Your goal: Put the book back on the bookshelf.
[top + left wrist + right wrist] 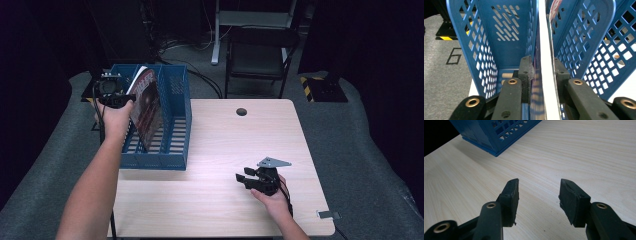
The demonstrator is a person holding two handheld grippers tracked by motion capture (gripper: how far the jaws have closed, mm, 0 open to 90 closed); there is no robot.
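Left gripper (pixel 116 98): raised over the blue file rack (pixel 176 125), jaws either side of the magazine's top edge; left pad touches the cover, a thin gap shows at the right pad, so whether it grips I cannot tell.
Magazine (pixel 146 107): stands tilted in the rack's middle compartment, top leaning toward the left gripper.
File rack: left part of the wooden table (pixel 225 150).
Right gripper (pixel 248 179): low over the table's near right, jaws wide, nothing between them, well apart from the rack.

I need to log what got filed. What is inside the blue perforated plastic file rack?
One magazine with a dark red cover leans in the blue rack, between the left gripper jaws. Its lower edge is hidden.
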